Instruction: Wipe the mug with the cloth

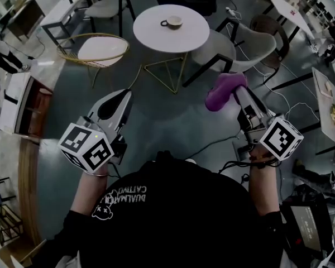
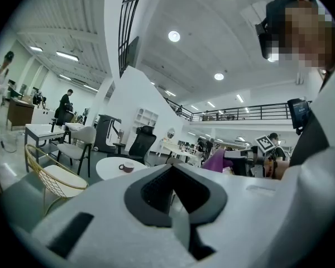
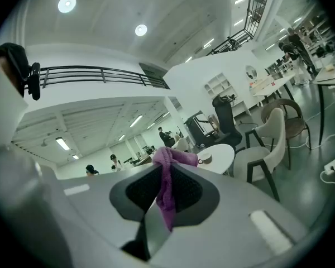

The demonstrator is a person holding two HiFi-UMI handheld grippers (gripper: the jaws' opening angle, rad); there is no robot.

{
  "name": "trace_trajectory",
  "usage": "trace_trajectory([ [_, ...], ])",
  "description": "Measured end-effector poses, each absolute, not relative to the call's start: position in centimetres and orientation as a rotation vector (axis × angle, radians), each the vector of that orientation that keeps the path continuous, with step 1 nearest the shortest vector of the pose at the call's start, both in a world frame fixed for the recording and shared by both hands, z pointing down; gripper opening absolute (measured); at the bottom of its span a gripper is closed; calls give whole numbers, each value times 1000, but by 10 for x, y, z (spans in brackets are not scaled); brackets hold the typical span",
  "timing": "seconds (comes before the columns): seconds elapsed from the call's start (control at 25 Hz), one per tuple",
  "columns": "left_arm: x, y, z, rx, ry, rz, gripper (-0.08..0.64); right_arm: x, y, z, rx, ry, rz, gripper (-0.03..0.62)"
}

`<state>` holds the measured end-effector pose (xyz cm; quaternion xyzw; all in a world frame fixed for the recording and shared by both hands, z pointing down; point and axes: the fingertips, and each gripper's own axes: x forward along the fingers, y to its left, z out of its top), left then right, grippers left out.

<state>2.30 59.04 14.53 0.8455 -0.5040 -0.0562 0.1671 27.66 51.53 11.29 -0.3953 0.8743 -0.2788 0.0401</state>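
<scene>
Open-plan office or lab hall, double height. Evidence: mezzanine railing (image 2: 251,111) across the far wall; round recessed ceiling lights (image 2: 174,36); white desks (image 2: 42,130) with a person (image 2: 64,106) standing by them; black office chair (image 2: 140,144); white shelf unit (image 2: 144,118). Nearer, a lounge corner: round white worktop (image 1: 184,38), wire-frame chair (image 1: 93,50), grey floor (image 1: 156,116) with a power strip (image 3: 333,165).
</scene>
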Motion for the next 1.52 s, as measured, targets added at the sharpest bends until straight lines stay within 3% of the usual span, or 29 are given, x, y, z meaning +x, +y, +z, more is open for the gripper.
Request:
trace_trajectory([
  [0.88, -62, 609, 174, 2364, -1420, -134, 0, 192, 531, 151, -1222, 2680, -912, 55],
  [1.52, -73, 493, 163, 2335, -1490, -158, -1, 166, 392, 154, -1108, 2699, -964, 55],
])
